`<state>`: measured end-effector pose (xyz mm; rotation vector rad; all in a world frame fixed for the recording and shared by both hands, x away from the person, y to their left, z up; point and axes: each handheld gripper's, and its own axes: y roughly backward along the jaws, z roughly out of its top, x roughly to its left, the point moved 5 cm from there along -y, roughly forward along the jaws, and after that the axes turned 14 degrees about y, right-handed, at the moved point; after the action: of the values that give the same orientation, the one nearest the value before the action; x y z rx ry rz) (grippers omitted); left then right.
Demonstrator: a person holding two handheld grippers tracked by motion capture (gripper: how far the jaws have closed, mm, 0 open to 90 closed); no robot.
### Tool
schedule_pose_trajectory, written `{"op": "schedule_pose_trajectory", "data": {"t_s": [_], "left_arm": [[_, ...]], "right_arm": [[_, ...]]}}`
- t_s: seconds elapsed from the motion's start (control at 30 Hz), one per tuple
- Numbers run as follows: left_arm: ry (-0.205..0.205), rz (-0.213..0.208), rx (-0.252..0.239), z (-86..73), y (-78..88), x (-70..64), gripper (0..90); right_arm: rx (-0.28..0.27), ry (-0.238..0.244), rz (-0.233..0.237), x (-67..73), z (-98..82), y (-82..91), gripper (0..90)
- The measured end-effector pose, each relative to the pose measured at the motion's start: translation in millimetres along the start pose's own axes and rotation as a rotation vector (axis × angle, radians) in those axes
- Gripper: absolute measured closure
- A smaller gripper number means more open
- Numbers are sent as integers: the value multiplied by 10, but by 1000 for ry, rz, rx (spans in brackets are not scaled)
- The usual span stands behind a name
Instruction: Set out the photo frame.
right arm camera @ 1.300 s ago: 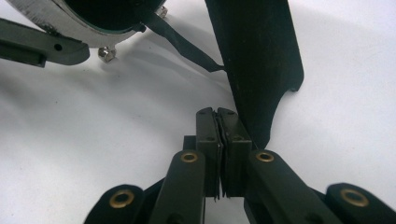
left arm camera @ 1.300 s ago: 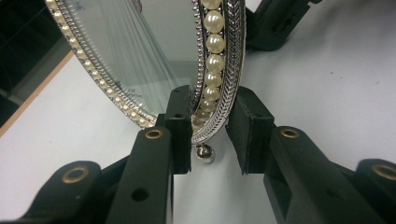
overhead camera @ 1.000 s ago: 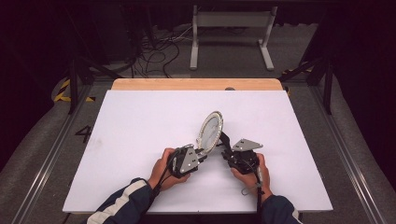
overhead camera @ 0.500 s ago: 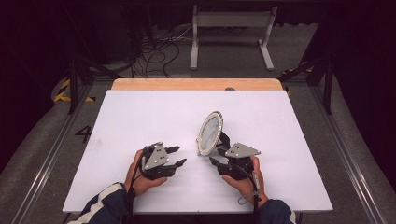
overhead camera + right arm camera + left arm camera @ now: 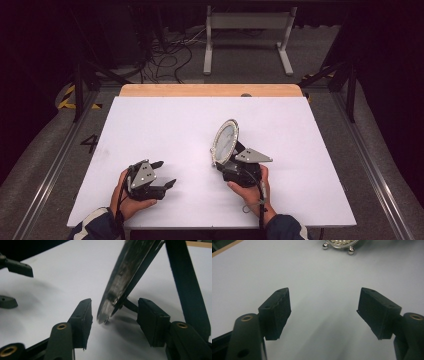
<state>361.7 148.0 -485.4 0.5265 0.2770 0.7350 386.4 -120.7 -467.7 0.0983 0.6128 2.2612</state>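
Standing up on its own little ball feet, the oval mirror (image 5: 225,141) with the pearl-beaded rim leans on its dark back stand on the white table (image 5: 165,125). The right gripper (image 5: 113,315) has its jaws around the mirror's lower edge, and in the right gripper view there's a clear gap on both sides: the left pad sits just beside the rim, the right pad a bit further off behind the stand. So the jaws are apart and nothing is pinched; they've just been opening, with the mirror between them.

The left gripper (image 5: 165,175) is off to the side, well apart from the mirror. Its jaws have just been opening too, with nothing but bare table between them. In the left gripper view the mirror's beaded bottom rim (image 5: 340,243) and two silver feet sit straight ahead of the jaws, far past the pad tips.
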Motion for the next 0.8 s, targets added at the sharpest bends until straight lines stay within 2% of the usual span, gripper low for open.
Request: {"op": "schedule_pose_trajectory", "data": {"t_s": [0.13, 0.37, 0.47, 0.53, 0.8], "left_arm": [[-18, 4, 24, -5, -61, -10, 246], [-31, 4, 35, 1, -95, -28, 232], [-31, 8, 43, -5, -110, -20, 226], [-34, 7, 52, -9, -121, -13, 223], [-32, 7, 56, -12, -117, 0, 214]], "right_arm": [[-35, -26, -54, -27, 36, -32, 489], [-40, -52, -76, 8, 20, -129, 527], [-38, -47, -71, 12, 20, -139, 555], [-38, -34, -52, 23, 25, -132, 598], [-22, -29, -19, 0, 11, -95, 608]]}}
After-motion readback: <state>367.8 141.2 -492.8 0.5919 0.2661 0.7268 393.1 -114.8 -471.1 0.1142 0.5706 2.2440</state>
